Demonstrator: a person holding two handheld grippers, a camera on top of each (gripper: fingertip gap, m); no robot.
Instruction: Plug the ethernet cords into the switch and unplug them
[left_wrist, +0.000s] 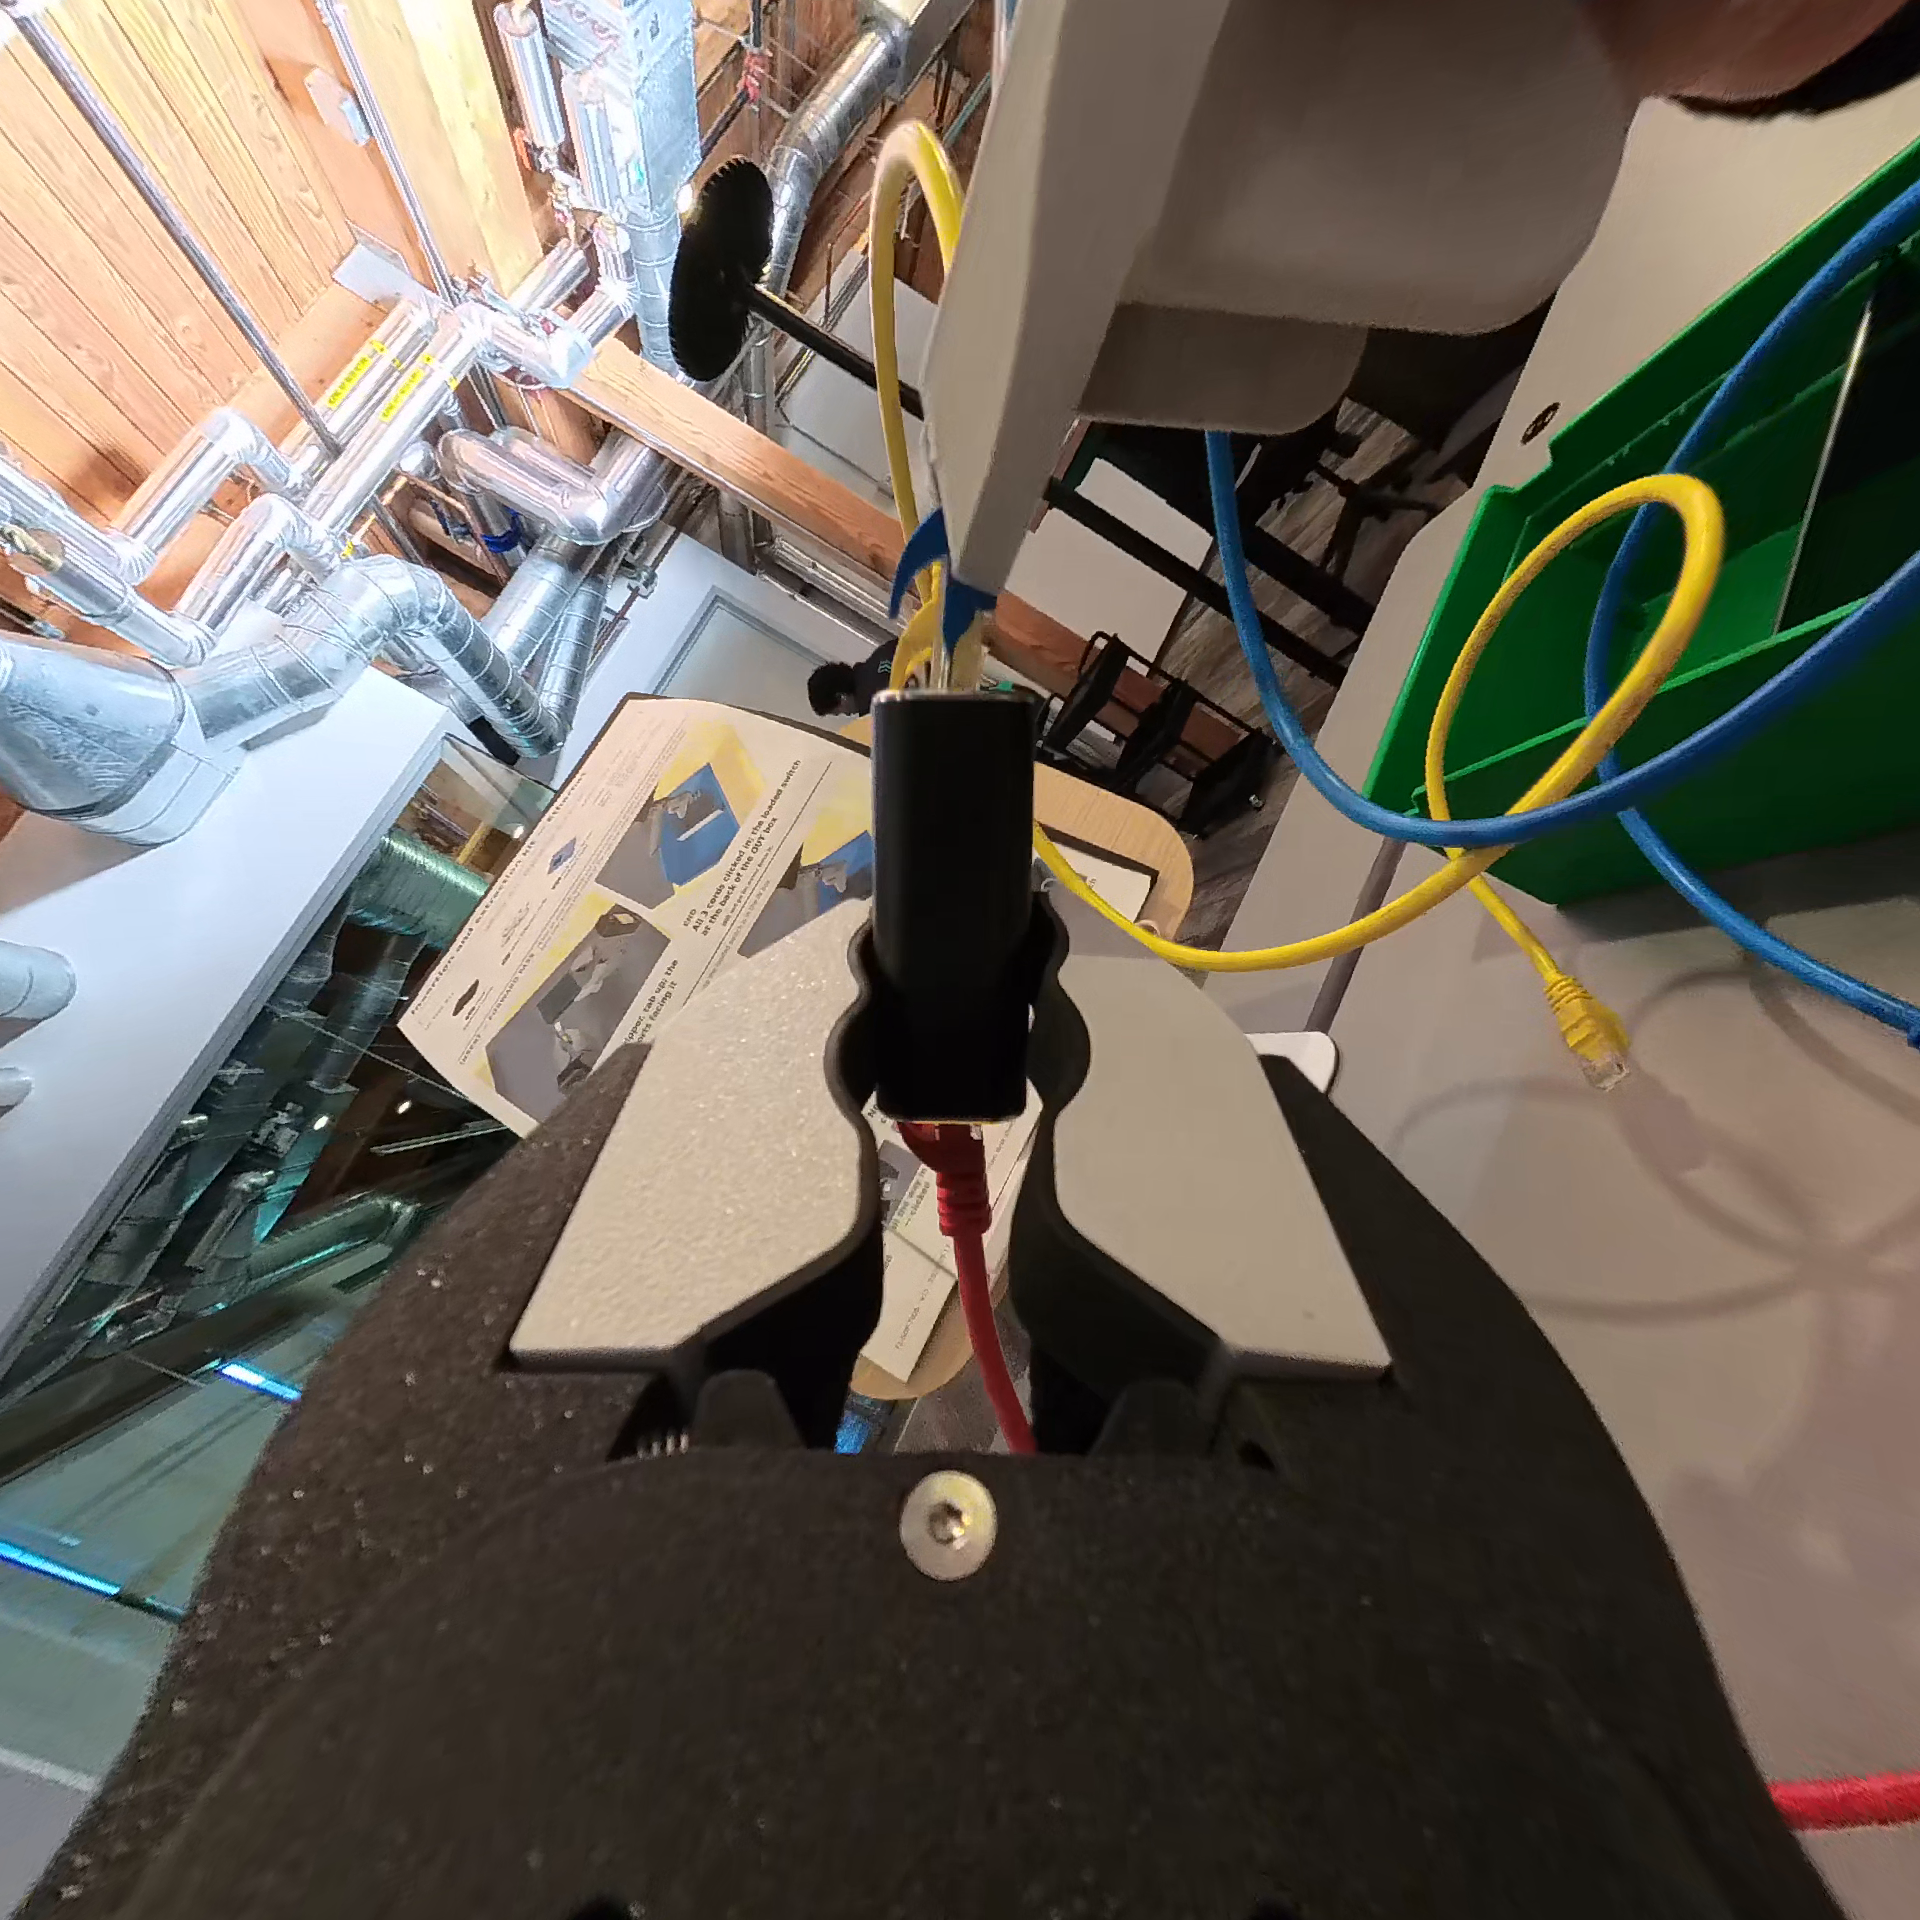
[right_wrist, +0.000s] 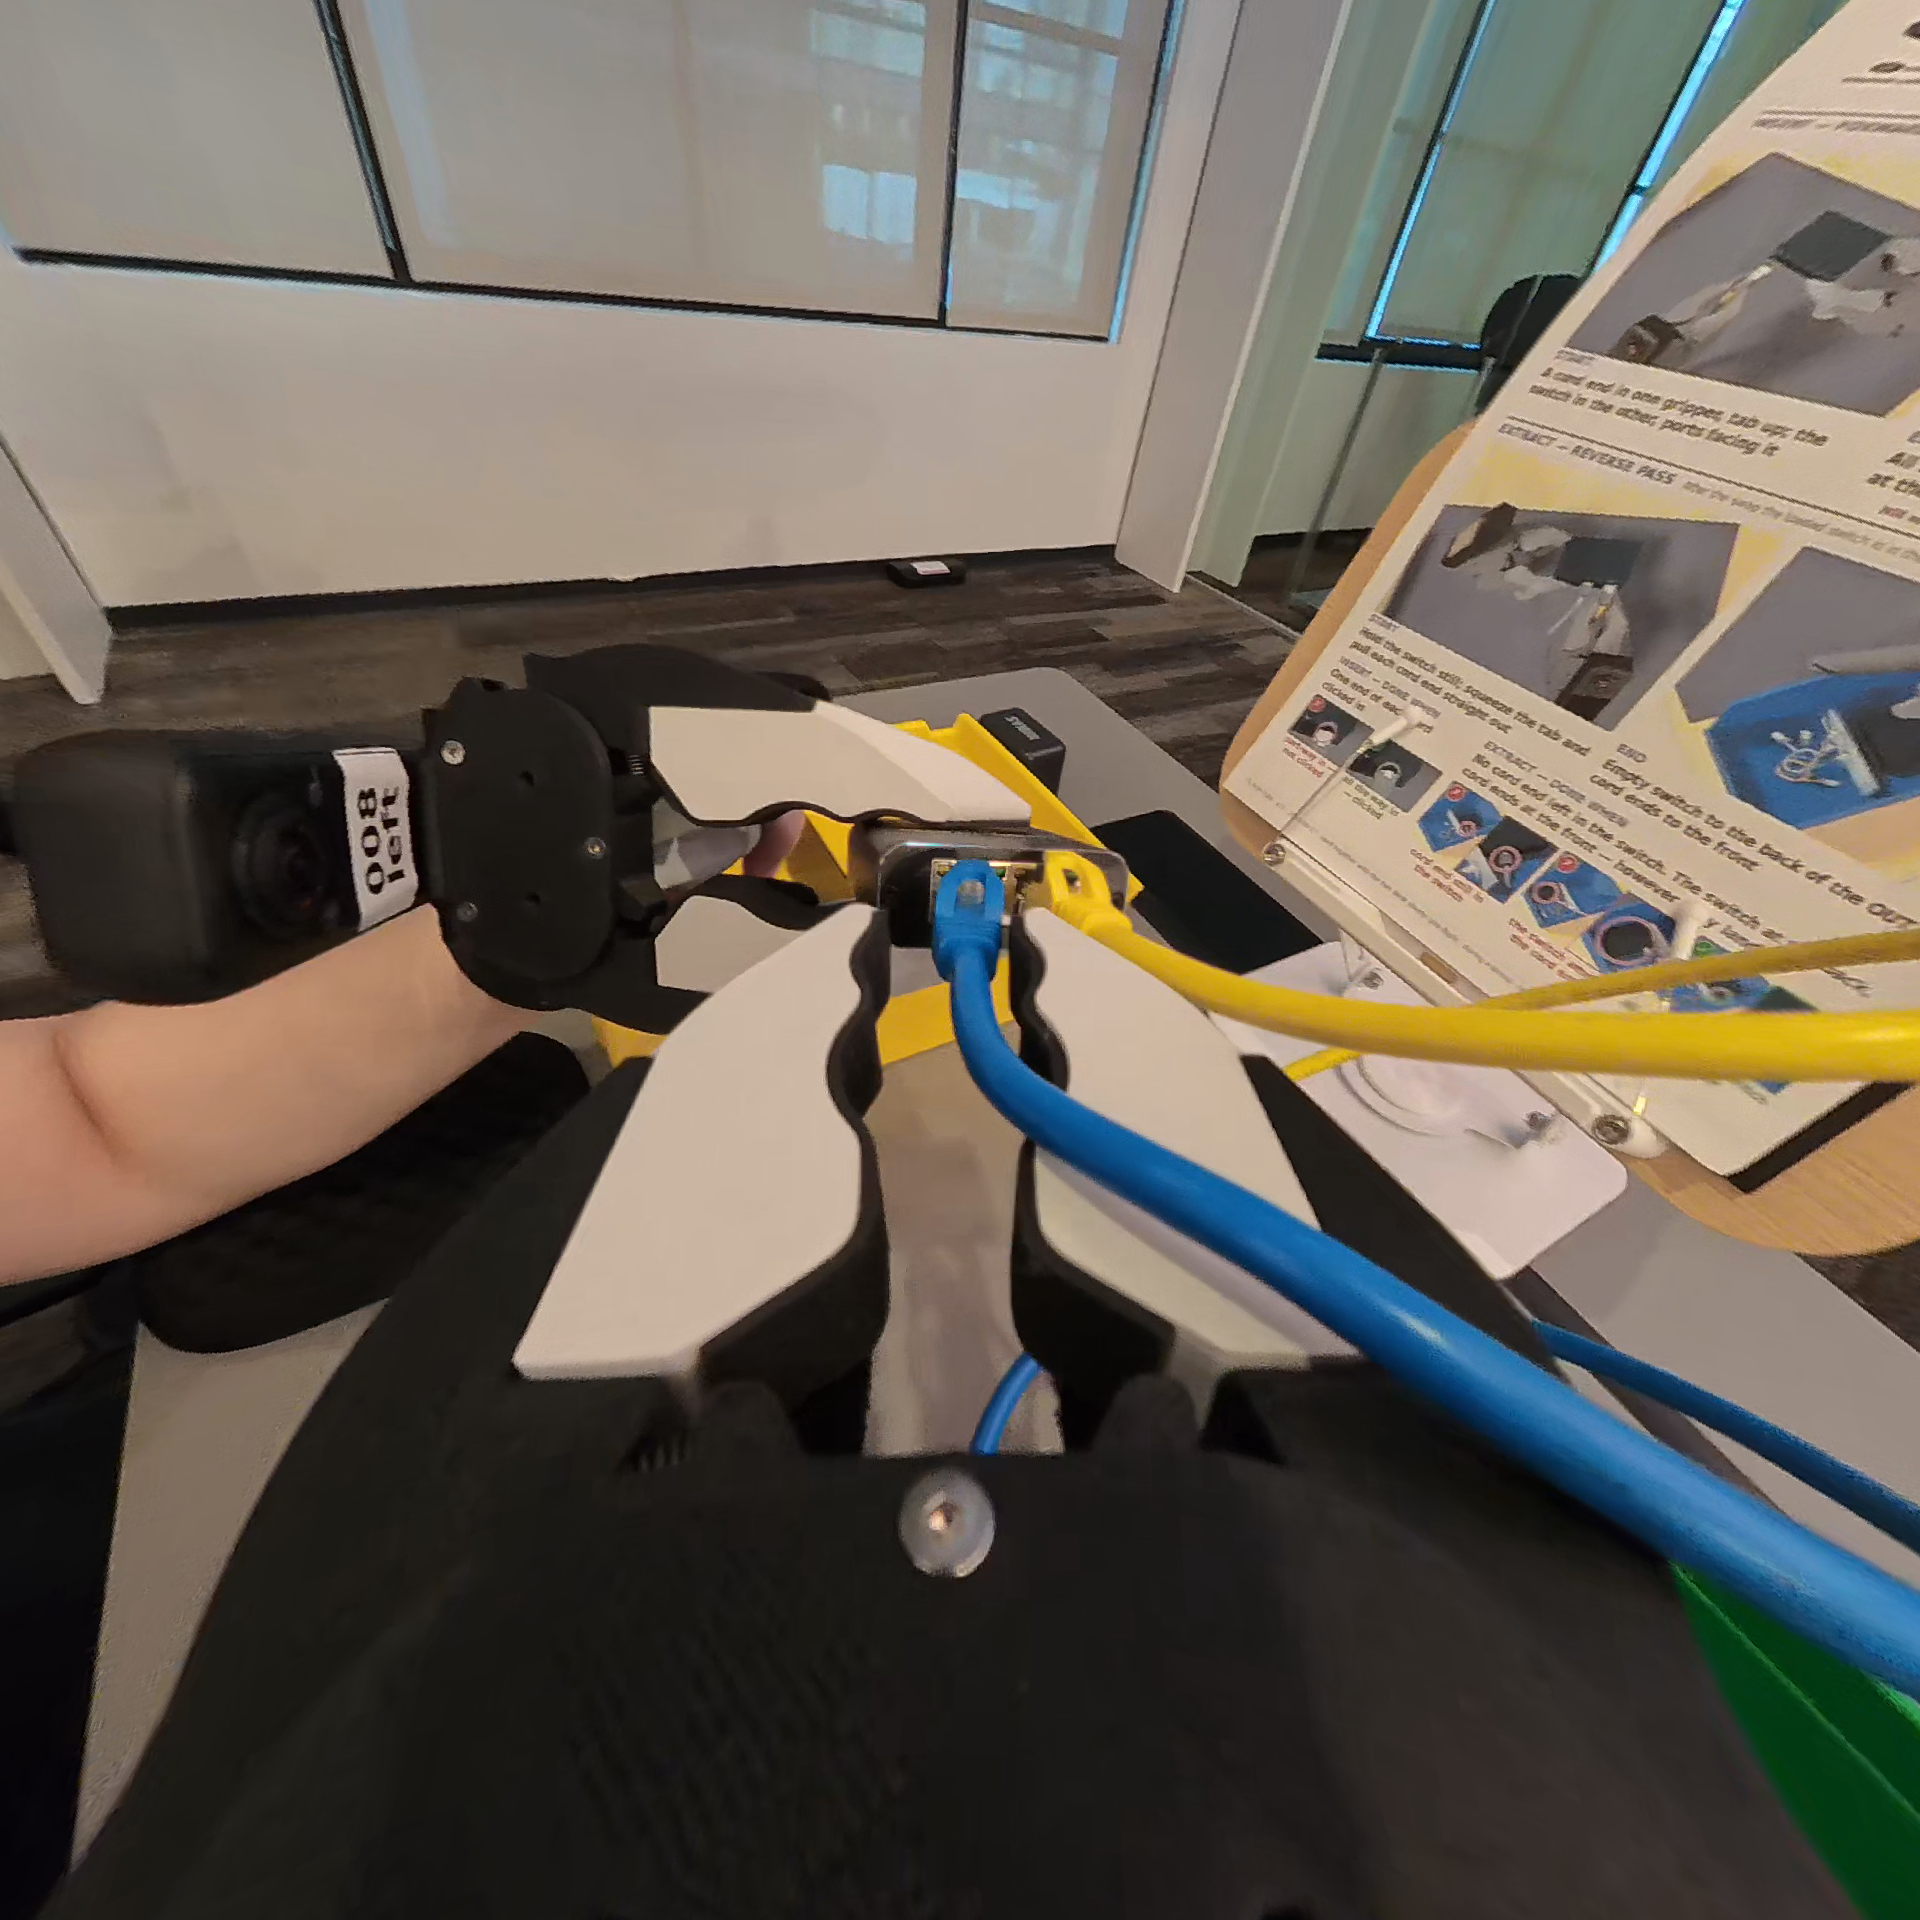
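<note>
My left gripper (left_wrist: 954, 1003) is shut on the black switch (left_wrist: 951, 831) and holds it above the table. It also shows in the right wrist view (right_wrist: 852, 842). A red cord (left_wrist: 961, 1195) meets the switch's near end. The switch's port face (right_wrist: 997, 862) holds a blue plug (right_wrist: 966, 914) and a yellow plug (right_wrist: 1081, 883). My right gripper (right_wrist: 951, 930) stands narrowly open around the blue plug, with a gap on the left side. It also shows in the left wrist view (left_wrist: 961, 577). The blue cord (right_wrist: 1351, 1278) runs back over my right finger.
A green bin (left_wrist: 1714, 727) holds loops of blue and yellow cord. A loose yellow plug (left_wrist: 1584, 1023) hangs over the grey table (left_wrist: 1662, 1351). A yellow bin (right_wrist: 935, 1029) sits under the switch. An instruction sheet on a wooden stand (right_wrist: 1610, 727) is at the right.
</note>
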